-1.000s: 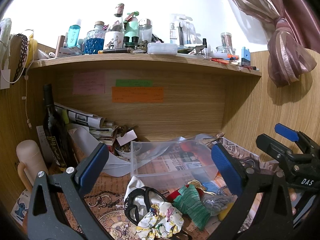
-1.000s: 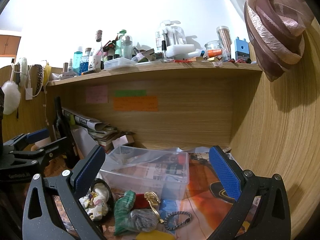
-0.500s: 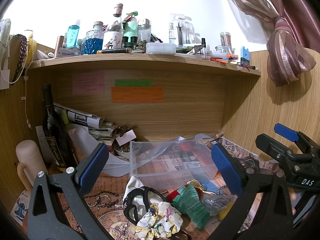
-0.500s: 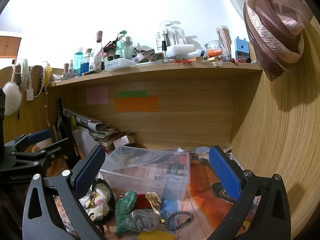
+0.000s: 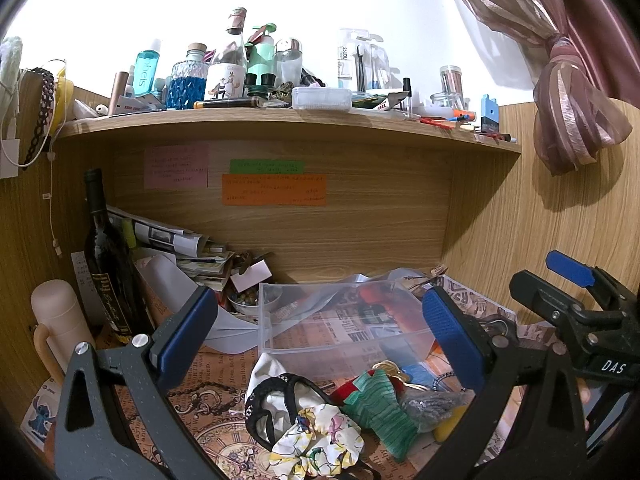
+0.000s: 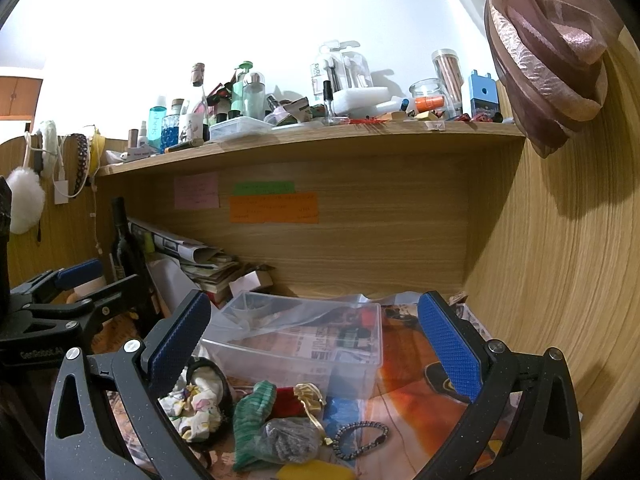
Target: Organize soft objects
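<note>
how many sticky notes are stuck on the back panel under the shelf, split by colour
pink note: 1
green note: 1
orange note: 1
total: 3
</note>
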Motion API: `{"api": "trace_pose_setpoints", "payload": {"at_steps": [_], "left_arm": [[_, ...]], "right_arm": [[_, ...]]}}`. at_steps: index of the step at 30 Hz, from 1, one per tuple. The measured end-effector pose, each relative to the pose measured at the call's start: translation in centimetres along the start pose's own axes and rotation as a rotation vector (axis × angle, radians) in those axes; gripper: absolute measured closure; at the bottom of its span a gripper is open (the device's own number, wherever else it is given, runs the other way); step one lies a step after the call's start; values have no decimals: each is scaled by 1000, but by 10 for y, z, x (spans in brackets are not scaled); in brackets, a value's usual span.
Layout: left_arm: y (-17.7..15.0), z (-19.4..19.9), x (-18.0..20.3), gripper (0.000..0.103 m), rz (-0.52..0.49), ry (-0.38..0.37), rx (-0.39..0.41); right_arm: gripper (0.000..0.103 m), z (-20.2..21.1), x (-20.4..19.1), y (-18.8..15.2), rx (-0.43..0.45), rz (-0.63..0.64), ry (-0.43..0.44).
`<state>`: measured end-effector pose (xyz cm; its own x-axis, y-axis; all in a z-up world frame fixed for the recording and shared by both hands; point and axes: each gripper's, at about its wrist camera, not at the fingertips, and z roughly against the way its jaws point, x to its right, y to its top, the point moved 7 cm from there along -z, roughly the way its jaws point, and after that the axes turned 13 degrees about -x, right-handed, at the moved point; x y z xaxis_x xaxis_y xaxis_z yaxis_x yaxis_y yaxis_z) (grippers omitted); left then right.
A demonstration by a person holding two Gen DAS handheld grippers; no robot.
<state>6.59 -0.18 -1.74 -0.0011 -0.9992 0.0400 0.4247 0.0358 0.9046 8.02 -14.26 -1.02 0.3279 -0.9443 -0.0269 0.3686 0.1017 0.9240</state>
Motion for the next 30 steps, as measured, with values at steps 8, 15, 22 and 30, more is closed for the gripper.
{"api": "trace_pose_setpoints", "payload": {"at_steps": [8,15,22,30], "left_arm": [[0,0,0,0,0,0,0],[1,-4,-2,0,10,2,-13],[-13,-20,-10,0,10,-10,-86],[-55,-59,-29,0,-7,8,-260]], "right_arm": [[0,-2,-2,0,-8,-2,7],[0,-8,-3,-1,-25,-3,8],[0,-24,-1,-12,-85,11,17],[0,-65,2,-51,-279,18,67]]}}
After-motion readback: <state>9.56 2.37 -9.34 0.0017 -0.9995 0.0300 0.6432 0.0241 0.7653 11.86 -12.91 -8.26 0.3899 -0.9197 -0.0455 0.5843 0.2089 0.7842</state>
